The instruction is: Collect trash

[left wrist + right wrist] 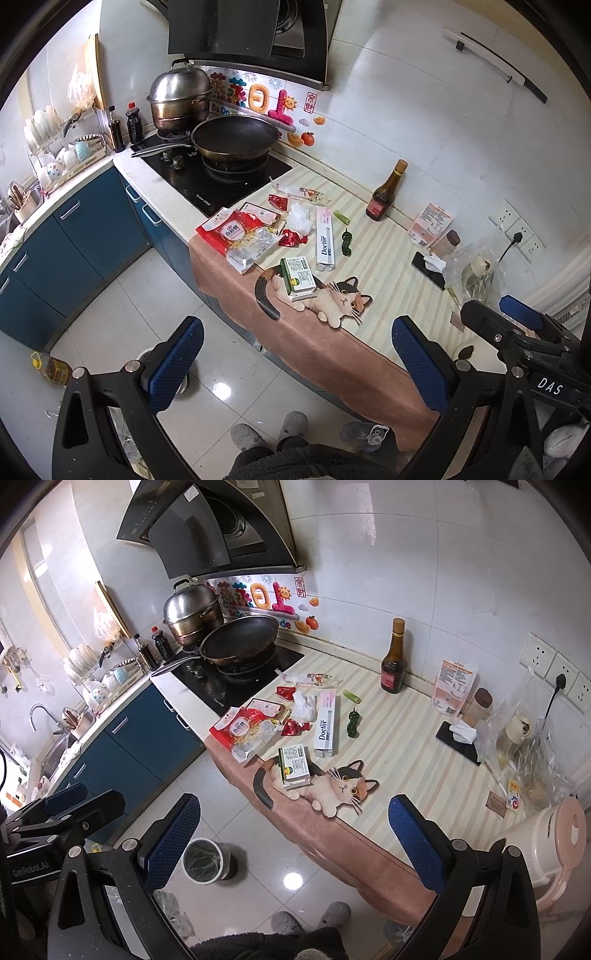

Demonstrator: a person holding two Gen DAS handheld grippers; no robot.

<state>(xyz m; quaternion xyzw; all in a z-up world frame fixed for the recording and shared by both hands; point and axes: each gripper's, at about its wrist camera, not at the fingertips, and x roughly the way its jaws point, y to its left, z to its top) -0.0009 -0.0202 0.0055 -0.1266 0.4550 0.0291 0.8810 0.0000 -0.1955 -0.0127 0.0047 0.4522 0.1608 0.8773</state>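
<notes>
We hold the left gripper (295, 363) and right gripper (291, 840) wide apart and empty, both off the front edge of the counter (399, 738) above open floor. The trash sits mid-counter near the stove: a white box reading "Doctor" (326, 725), a green-and-white carton (294, 767) on the printed cat, a red-and-clear bag (245, 732) overhanging the mat's front edge, red wrappers (293, 726), crumpled tissue (303, 703) and a green pepper (352, 723). A lined bin (204, 860) stands on the floor below the counter edge; "DAS" shows on the right gripper's body in the left view, and bare striped mat lies right of the cat.
</notes>
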